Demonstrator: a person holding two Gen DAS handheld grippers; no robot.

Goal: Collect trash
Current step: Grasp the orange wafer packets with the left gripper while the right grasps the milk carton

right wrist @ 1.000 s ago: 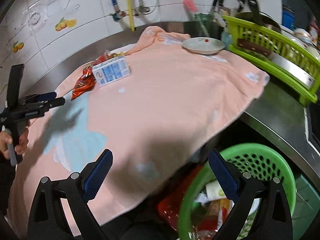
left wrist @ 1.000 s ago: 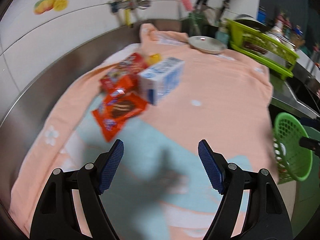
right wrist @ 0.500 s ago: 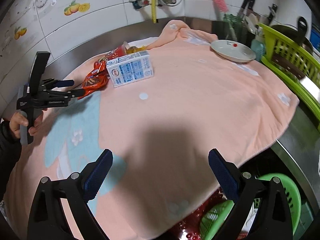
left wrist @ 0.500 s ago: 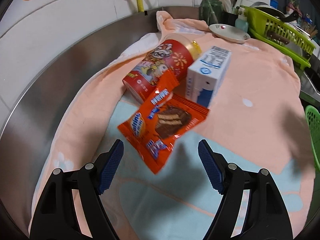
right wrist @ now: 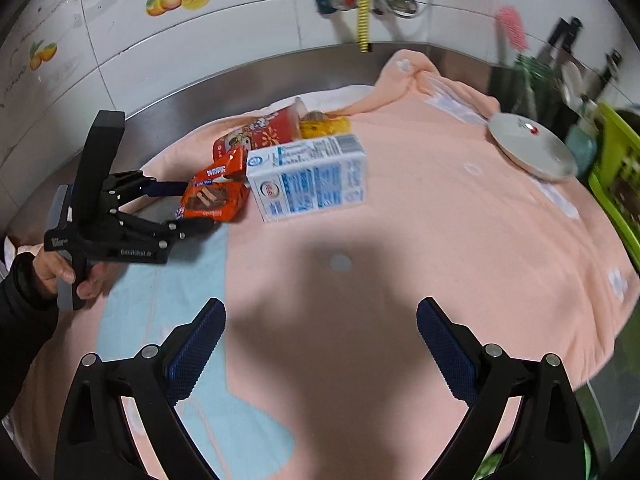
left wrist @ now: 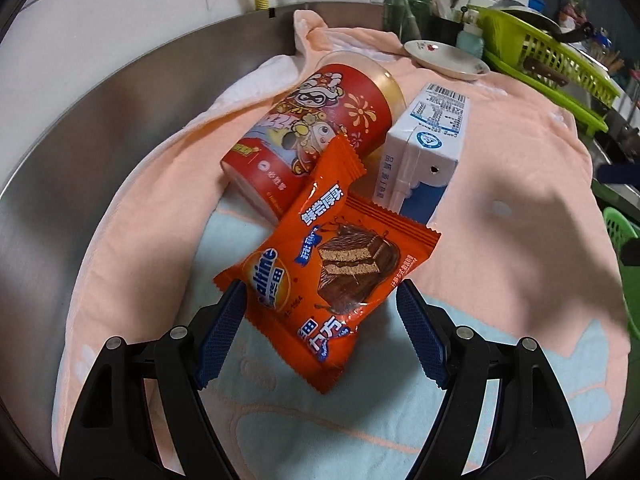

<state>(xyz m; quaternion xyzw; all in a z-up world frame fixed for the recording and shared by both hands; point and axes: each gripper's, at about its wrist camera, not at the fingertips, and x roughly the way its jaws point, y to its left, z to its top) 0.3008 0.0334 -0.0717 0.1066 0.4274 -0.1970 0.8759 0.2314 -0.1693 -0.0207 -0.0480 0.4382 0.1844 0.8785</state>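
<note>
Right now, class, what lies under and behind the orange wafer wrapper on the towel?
The orange wafer wrapper lies on a pink and blue towel, its far end leaning on a red snack canister. A milk carton stands beside. Whatever lies beneath the wrapper's middle is covered.

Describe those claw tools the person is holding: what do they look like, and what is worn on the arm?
Each is a black plastic frame of linked bars with silver rivets, ending in two fingers faced with ridged dark-blue pads. The left gripper, seen from the side, has a tall black block on top, a grey handle and small white lettering. The hand on it emerges from a dark sleeve. No cables show.
</note>
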